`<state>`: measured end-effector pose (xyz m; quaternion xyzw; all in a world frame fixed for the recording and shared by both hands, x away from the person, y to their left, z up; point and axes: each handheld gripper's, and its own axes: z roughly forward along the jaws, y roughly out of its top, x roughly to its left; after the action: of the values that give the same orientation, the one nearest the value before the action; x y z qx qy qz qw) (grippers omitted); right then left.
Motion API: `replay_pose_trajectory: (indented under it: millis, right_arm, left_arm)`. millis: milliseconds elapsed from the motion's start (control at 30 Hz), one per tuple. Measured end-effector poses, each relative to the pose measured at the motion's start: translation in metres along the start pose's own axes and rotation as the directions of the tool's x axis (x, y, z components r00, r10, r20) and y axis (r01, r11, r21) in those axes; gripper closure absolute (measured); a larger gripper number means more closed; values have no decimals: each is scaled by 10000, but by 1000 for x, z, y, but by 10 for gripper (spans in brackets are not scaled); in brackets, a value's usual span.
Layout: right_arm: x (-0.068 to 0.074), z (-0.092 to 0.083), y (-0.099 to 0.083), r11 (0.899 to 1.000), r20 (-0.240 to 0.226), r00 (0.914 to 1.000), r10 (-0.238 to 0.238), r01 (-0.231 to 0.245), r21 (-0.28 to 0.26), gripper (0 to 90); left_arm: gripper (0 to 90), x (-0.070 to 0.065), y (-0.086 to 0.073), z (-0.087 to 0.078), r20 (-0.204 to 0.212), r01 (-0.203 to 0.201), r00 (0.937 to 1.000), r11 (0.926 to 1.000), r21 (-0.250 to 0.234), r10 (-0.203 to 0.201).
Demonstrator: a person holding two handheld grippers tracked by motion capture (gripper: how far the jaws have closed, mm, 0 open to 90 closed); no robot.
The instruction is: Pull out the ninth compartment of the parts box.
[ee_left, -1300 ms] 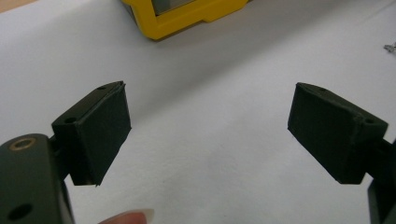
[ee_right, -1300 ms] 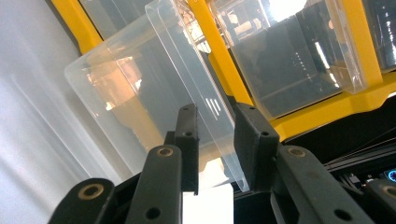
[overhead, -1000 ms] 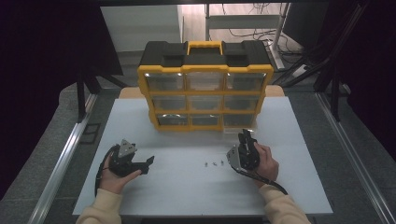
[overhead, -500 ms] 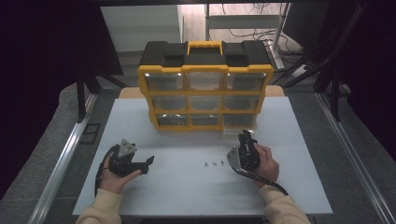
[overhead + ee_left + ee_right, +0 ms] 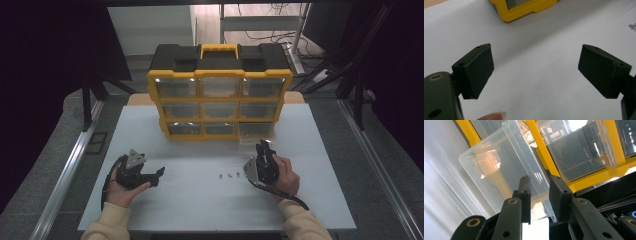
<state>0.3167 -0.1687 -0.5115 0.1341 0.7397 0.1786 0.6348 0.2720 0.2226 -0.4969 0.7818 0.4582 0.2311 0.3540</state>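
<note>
A yellow and black organizer [image 5: 220,75] with several clear drawers stands at the back of the white table [image 5: 200,210]. Its bottom right clear drawer [image 5: 255,131] is pulled partly out. My right gripper [image 5: 262,147] points at that drawer. In the right gripper view the drawer [image 5: 499,170] has its front lip between the two jaws of my right gripper [image 5: 540,192], which is shut on it. My left gripper [image 5: 157,177] lies on the table at the left, held by a hand, its jaws wide open and empty. Bare table lies between the jaws of my left gripper [image 5: 536,72].
A few small screws [image 5: 227,176] lie on the table between the two hands, and they show at the right edge as screws [image 5: 632,25]. A corner of the organizer's yellow frame [image 5: 524,10] is ahead of the left gripper. Dark floor and metal rails flank the table.
</note>
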Motion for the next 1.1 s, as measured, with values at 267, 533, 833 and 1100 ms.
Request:
replay_pose_trajectory:
  millis: [267, 533, 833, 1100]
  right_arm:
    - [0, -2, 0, 10000, 2, 10000, -16, 16, -21, 720]
    - [0, -5, -1, 10000, -7, 10000, -52, 52, -15, 720]
    - [0, -7, 0, 10000, -1, 10000, -42, 42, 0, 721]
    - [0, -9, -1, 10000, -30, 10000, -24, 24, 12, 721]
  left_arm:
    - [135, 0, 0, 0, -7, -6, 10000, 10000, 6, 6]
    - [135, 0, 0, 0, -14, -7, 10000, 10000, -1, 7]
    - [135, 0, 0, -1, -25, -8, 10000, 10000, -27, 8]
    - [135, 0, 0, -1, -15, 3, 10000, 10000, -39, -3]
